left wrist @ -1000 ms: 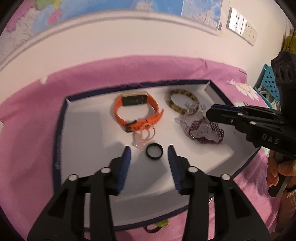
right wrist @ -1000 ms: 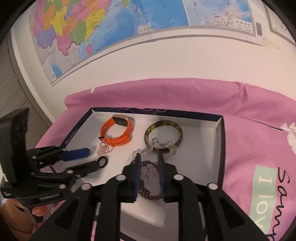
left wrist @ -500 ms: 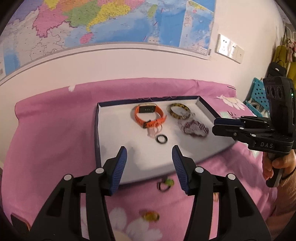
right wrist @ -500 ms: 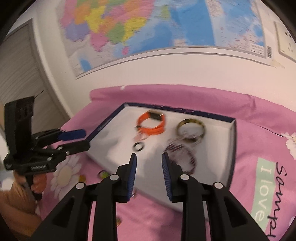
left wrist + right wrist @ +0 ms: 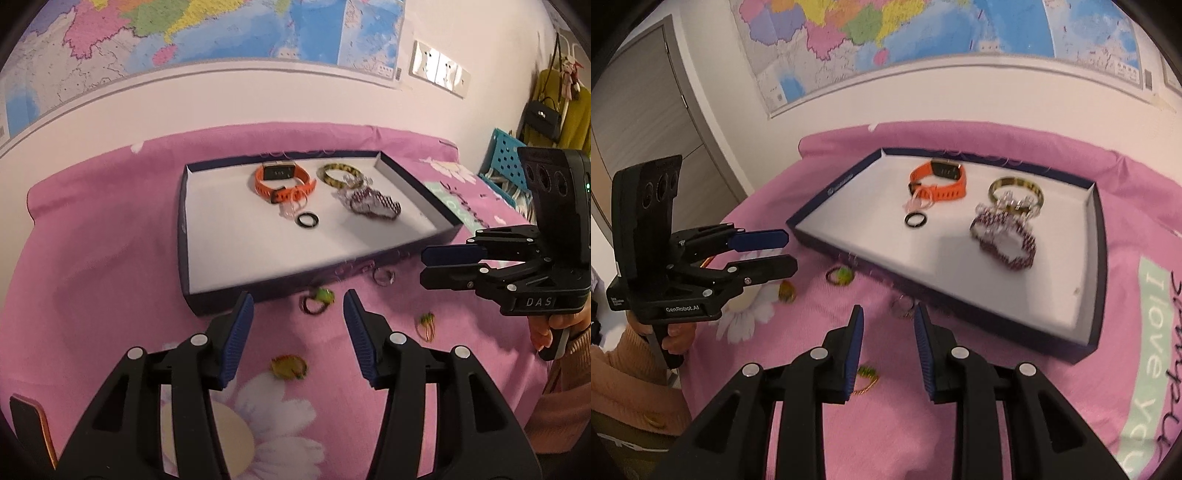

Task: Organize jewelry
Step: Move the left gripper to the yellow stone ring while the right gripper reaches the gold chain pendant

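The left gripper (image 5: 298,314) is hovering wide open and empty, a green ring (image 5: 318,300) lying just ahead between its fingers (image 5: 236,339), a yellow ring (image 5: 289,366) lying below them. The right gripper (image 5: 888,334) is hanging partly open, holding nothing, with a silver ring (image 5: 902,307) sitting just past its fingertips, so I judge each one nearest its own ring. Beyond both, the tray (image 5: 184,236) is already holding a watch (image 5: 282,181), a black ring (image 5: 307,220) and bracelets (image 5: 373,202). All is resting on a soft pink cloth (image 5: 92,258), a map (image 5: 184,33) hanging behind
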Tool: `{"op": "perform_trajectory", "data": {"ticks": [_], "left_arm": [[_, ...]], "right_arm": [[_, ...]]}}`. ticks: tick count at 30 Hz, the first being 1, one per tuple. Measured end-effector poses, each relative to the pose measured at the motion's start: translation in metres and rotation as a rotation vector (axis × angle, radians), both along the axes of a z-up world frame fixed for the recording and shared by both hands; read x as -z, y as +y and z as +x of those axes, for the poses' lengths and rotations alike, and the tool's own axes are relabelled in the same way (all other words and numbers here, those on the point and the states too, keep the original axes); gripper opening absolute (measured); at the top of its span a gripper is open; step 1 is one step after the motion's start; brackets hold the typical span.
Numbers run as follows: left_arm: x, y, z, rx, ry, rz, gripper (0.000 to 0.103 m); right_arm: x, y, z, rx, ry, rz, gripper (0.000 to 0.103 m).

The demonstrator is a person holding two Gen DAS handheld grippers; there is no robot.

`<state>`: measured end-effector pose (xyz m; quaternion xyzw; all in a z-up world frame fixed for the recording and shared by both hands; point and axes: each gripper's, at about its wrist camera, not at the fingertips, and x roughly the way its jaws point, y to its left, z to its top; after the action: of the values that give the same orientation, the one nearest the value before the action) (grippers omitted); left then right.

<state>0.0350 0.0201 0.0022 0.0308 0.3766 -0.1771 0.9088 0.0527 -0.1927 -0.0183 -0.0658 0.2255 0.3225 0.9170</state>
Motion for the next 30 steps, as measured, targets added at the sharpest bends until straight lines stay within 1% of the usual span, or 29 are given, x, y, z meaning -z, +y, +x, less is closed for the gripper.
{"op": "perform_trajectory", "data": {"ticks": [4,6,7,16,22,25,28,30], "left_arm": [[0.007,-0.002,-0.011,0.020,0.014,0.017,0.052],[0.009,-0.001,-0.015,0.026,0.021,0.024,0.053],[0.011,-0.001,-0.017,0.026,0.024,0.027,0.053],[0.020,0.004,-0.018,0.006,0.060,0.028,0.053],[0.025,0.002,-0.016,0.008,0.078,0.040,0.052],[0.026,0.004,-0.015,0.004,0.086,0.031,0.051],[0.026,0.006,-0.015,0.002,0.091,0.020,0.050],[0.026,0.006,-0.015,0.003,0.092,0.018,0.046]], "right_arm": [[0.012,0.001,-0.006,-0.002,0.018,-0.003,0.031],[0.016,0.002,-0.010,-0.003,0.023,-0.013,0.034],[0.018,0.003,-0.011,0.001,0.024,-0.020,0.037],[0.033,0.007,-0.023,0.013,0.040,-0.045,0.038],[0.038,0.018,-0.031,0.040,0.008,-0.081,0.041],[0.039,0.024,-0.033,0.061,-0.010,-0.108,0.038],[0.039,0.026,-0.032,0.082,-0.020,-0.122,0.030],[0.038,0.024,-0.031,0.093,-0.021,-0.120,0.025]]}}
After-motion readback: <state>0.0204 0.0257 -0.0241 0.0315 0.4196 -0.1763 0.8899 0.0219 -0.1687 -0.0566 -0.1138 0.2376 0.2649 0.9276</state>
